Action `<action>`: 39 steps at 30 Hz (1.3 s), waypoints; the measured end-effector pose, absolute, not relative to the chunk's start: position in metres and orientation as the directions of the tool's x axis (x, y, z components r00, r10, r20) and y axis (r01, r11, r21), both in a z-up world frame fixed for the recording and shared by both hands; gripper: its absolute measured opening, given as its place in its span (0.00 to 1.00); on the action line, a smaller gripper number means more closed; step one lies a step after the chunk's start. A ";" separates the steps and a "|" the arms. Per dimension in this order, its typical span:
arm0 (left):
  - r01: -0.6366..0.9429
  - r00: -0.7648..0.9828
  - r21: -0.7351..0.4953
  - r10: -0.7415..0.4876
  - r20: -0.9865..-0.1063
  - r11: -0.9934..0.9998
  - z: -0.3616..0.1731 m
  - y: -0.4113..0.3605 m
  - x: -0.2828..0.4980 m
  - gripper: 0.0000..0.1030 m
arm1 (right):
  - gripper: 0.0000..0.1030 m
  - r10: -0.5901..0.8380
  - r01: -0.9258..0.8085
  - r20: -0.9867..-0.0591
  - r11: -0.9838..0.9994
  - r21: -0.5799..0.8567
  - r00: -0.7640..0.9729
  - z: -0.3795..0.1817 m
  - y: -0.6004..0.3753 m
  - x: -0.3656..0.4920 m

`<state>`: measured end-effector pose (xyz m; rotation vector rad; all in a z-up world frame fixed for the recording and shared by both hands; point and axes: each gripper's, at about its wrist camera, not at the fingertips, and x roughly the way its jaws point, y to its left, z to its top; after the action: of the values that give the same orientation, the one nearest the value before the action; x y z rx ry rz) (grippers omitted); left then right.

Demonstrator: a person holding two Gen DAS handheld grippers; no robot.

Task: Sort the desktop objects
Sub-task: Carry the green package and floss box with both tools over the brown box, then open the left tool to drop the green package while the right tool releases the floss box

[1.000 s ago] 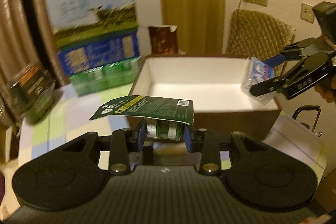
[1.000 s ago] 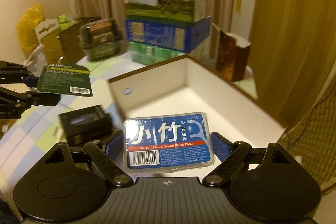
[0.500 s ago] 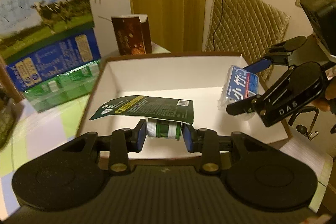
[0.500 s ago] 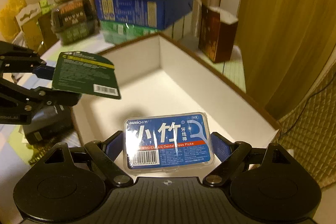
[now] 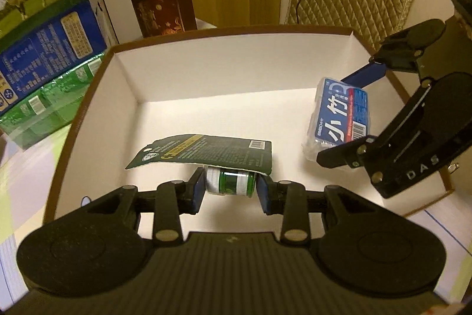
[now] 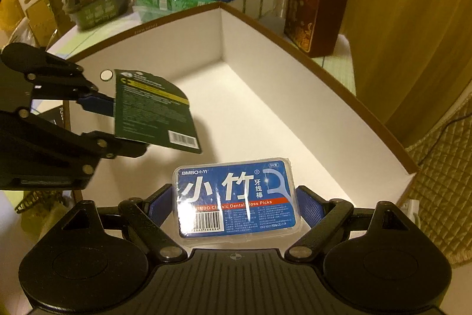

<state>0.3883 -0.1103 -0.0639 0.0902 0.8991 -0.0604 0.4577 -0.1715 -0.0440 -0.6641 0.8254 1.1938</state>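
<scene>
Floss picks box (image 6: 237, 198) and green card pack (image 5: 203, 157) are being squeezed by both grippers over the white box (image 5: 224, 73); letting go comes next.

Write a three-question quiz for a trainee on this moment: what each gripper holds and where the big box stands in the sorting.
1. True or false: the right gripper is shut on the blue dental floss picks pack.
2. Which item does the left gripper hold? A) a brown carton B) a small green bottle on a dark green card C) a black case
3. Fill in: both held items hang over the white inside of the ______.

Key
1. True; its fingers press the pack's two short ends.
2. B; the small green bottle sits between the fingers, under its dark green card.
3. open cardboard box, nothing seen lying in it.
</scene>
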 end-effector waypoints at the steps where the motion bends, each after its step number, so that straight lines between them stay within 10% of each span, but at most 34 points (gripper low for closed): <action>1: 0.089 0.616 0.053 -0.013 -0.788 0.995 -0.066 -0.110 0.391 0.31 | 0.82 0.525 -0.969 -0.838 0.246 -0.018 0.149 -0.045 -0.170 0.458; 25: 0.020 0.575 0.076 0.051 -0.817 0.997 -0.066 -0.094 0.397 0.40 | 0.83 0.492 -0.984 -0.867 0.177 0.008 0.081 -0.063 -0.142 0.473; 39: -0.035 0.572 0.096 0.099 -0.815 0.995 -0.054 -0.090 0.387 0.67 | 0.98 0.528 -0.983 -0.842 0.184 -0.008 0.106 -0.053 -0.151 0.468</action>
<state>0.3871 -0.0902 -0.0544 0.0720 0.9594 0.0784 0.4684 -0.1510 -0.0527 -0.6954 0.8258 1.2564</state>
